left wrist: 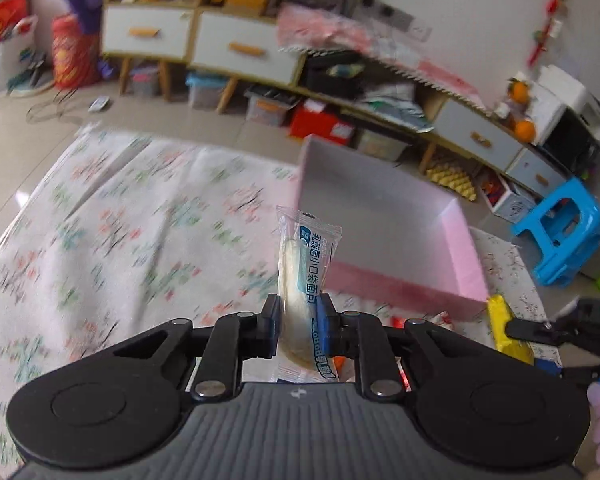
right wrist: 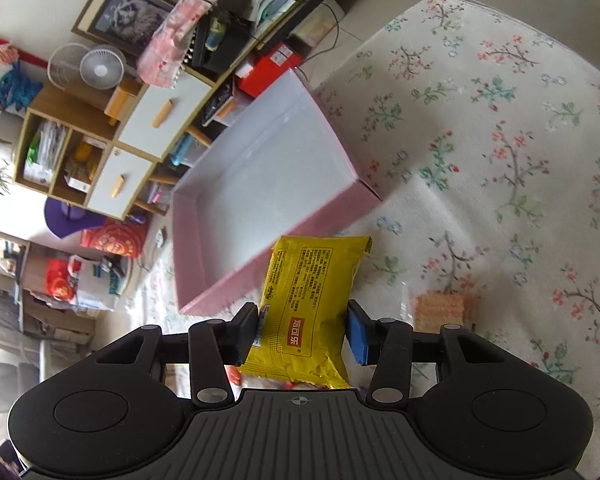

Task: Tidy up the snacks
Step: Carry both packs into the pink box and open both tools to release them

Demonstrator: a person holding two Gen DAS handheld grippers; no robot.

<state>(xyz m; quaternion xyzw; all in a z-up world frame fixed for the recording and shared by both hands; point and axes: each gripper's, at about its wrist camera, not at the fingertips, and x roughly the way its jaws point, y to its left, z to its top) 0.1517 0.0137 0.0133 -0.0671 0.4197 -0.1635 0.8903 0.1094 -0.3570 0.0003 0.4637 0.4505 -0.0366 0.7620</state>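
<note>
While its lower part sits pinched between the two pads, the clear-wrapped bread packet (left wrist: 309, 264) stands upright out of the left gripper (left wrist: 299, 322), its crimped top end free in the air and its blue-and-white label turned to the right. That gripper is clenched tight on the packet, which is squeezed narrow where the pads meet it. Just beyond the packet in the left wrist view lies the pink box (left wrist: 404, 284), open at the top, with a pale inside and nothing visible in it.

On the other side, the yellow snack packet (right wrist: 306, 308) is grasped across its width by the right gripper (right wrist: 303, 330), one pad on each long edge, printed back facing the camera and its far end reaching over the near corner of the pink box (right wrist: 204, 248). In the left wrist view this yellow packet shows at the right edge, near the box's front corner.

Beside the right gripper, a wafer snack in clear wrap (right wrist: 444, 306) lies flat on the floral cloth (right wrist: 500, 128) that covers the surface. Behind it stand a low wooden cabinet with white drawers (left wrist: 240, 46), storage bins and a blue plastic stool (left wrist: 560, 232).
</note>
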